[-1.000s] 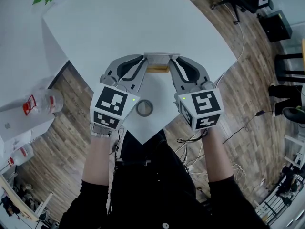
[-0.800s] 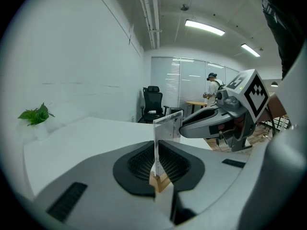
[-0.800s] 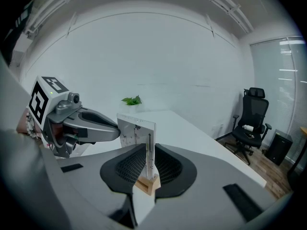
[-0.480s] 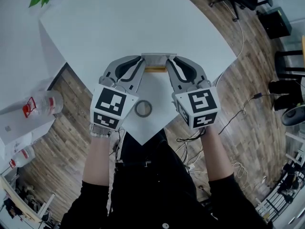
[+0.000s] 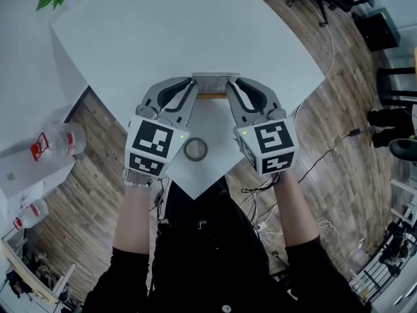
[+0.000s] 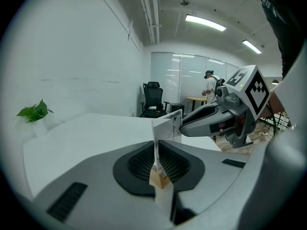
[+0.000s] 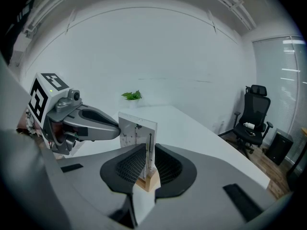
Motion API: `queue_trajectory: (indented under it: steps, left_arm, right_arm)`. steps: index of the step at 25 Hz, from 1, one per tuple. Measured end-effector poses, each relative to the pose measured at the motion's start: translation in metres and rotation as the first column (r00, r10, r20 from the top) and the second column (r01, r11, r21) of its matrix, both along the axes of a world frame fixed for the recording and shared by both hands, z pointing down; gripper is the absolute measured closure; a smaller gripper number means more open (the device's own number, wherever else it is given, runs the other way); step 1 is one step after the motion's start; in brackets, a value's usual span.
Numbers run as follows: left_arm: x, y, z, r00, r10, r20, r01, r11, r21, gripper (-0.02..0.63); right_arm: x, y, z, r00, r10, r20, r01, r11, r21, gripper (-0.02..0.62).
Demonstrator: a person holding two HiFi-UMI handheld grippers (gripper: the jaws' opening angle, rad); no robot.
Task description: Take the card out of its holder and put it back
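At the 6 o'clock corner of the table [image 5: 195, 38], both forearms [image 5: 133, 220] reach toward 12 o'clock, angled downward, flanking the tape roll [image 5: 196, 149]. Beyond, the left gripper [image 5: 193, 81] is clamped on the 9 o'clock edge of the card [image 5: 210, 77], and the right gripper [image 5: 229, 81] on its 3 o'clock edge. The card stands upright in the wooden holder [image 5: 212, 96].

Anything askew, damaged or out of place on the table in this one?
Nothing stands out. The card stands upright in its wooden holder, with the left gripper and right gripper each closed on one end. The tape roll lies flat nearby.
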State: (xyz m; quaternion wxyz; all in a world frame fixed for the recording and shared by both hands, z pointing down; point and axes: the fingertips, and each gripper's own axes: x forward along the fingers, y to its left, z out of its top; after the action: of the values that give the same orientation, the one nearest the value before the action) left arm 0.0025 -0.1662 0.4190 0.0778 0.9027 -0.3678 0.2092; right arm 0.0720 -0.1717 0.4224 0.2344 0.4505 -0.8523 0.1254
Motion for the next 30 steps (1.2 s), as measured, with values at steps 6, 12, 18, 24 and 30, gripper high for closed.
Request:
queue_trajectory:
  steps: [6, 12, 18, 24, 30]
  left_arm:
    - [-0.001, -0.002, 0.006, 1.000, 0.001, 0.005, -0.001, 1.000, -0.013, 0.569]
    - [-0.001, -0.004, 0.012, 1.000, 0.003, 0.008, -0.003, 1.000, -0.017, 0.568]
    - [0.000, -0.004, 0.016, 1.000, 0.000, 0.010, 0.000, 1.000, -0.022, 0.568]
    - [-0.001, -0.005, 0.017, 1.000, -0.010, -0.010, 0.010, 1.000, -0.026, 0.568]
    - [0.000, -0.005, 0.017, 0.999, -0.020, -0.025, 0.019, 0.999, -0.029, 0.568]
  right_arm:
    - [0.001, -0.002, 0.007, 1.000, -0.003, -0.015, 0.003, 1.000, -0.007, 0.508]
    - [0.001, -0.003, 0.015, 1.000, 0.002, -0.023, -0.002, 1.000, -0.021, 0.508]
    - [0.001, -0.004, 0.017, 1.000, 0.001, -0.023, -0.001, 1.000, -0.022, 0.508]
    - [0.001, -0.004, 0.018, 1.000, 0.011, -0.021, -0.012, 1.000, -0.020, 0.508]
    - [0.001, -0.004, 0.018, 1.000, 0.028, -0.009, -0.028, 1.000, -0.012, 0.506]
